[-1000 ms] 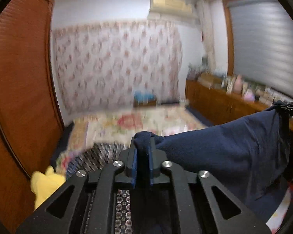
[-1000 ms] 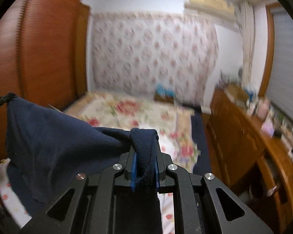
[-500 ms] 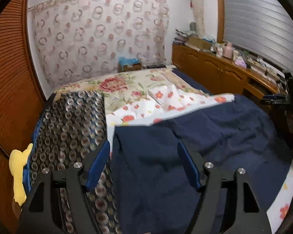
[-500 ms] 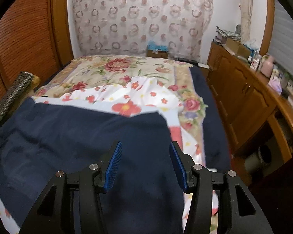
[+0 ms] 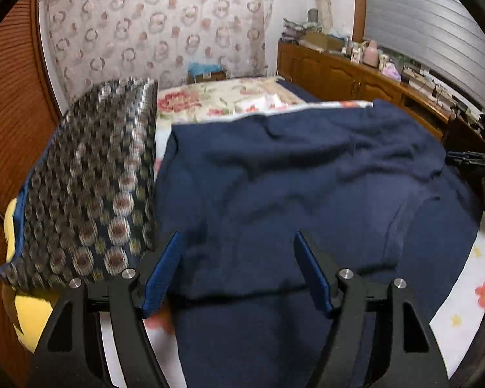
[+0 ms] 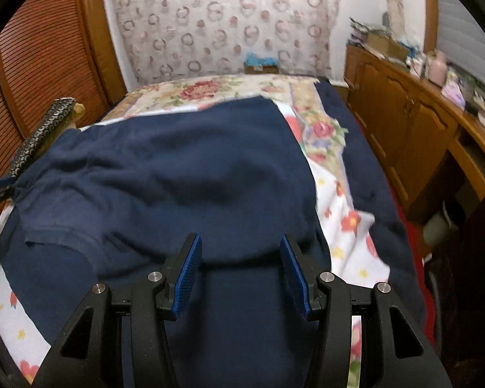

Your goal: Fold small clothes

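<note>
Our left gripper (image 5: 237,270) and right gripper (image 6: 241,273) both stand spread, pinching nothing, above the navy garment (image 5: 307,194) that lies flat on the floral bed (image 6: 207,89). Only our left view shows the patterned cushion (image 5: 90,177) broadside at nine o'clock. Only our right view shows the floor at three o'clock. We see no containers clearly.

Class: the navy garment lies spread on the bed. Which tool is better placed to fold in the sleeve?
Probably the left tool. In its own view the navy garment has a free edge beside the patterned cushion, near its open pads; the right tool hangs over the garment's middle.
</note>
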